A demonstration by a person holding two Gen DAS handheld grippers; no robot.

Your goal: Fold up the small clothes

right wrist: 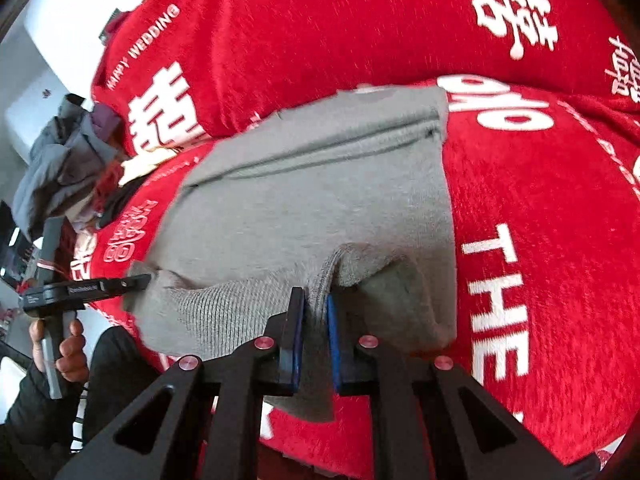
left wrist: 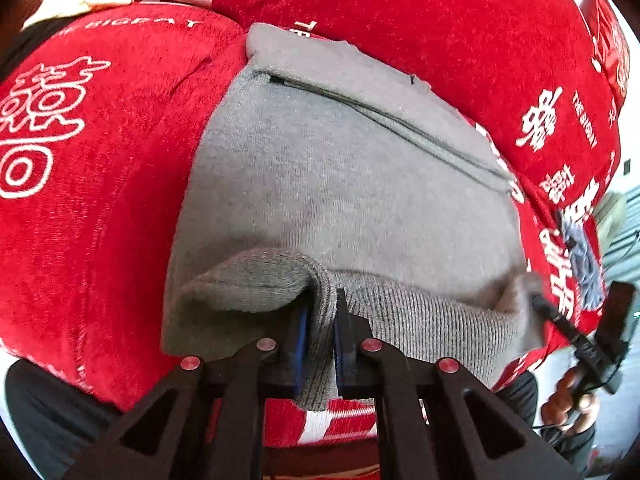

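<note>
Red blanket point(left wrist: 100, 200) surrounds grey garment point(left wrist: 340, 200), both tools pinching its hem.

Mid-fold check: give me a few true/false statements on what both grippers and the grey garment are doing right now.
1. The left gripper pinches the garment's ribbed hem. True.
2. The right gripper is open and empty. False: it is shut on the same hem.
3. The garment lies on a red blanket. True.
4. The garment is blue. False: it is grey.
5. The blanket is plain. False: it carries white lettering.
</note>
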